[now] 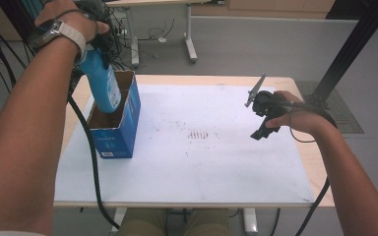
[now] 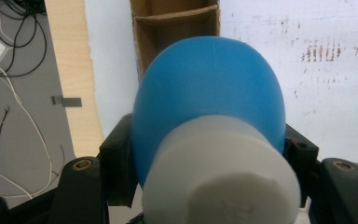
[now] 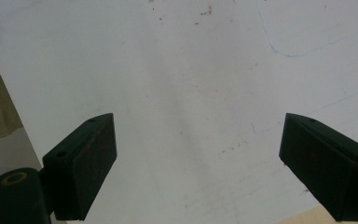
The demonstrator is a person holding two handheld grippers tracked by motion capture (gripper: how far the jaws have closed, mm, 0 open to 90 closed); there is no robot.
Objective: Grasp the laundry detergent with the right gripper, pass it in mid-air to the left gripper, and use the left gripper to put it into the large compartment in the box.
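Print on the bottle [image 1: 104, 83] and box [image 1: 114, 129] is unreadable.

blue plastic bottle [image 1: 103, 83] with white cap, tilted base-down, lower end inside open-topped blue cardboard box [image 1: 123, 132], box upright near table's left edge, cardboard divider inside

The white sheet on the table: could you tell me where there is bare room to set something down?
The white sheet is bare between the blue carton and the right claw, and along its near edge. It is crowded at the left, where the left claw holds the blue bottle over the carton.
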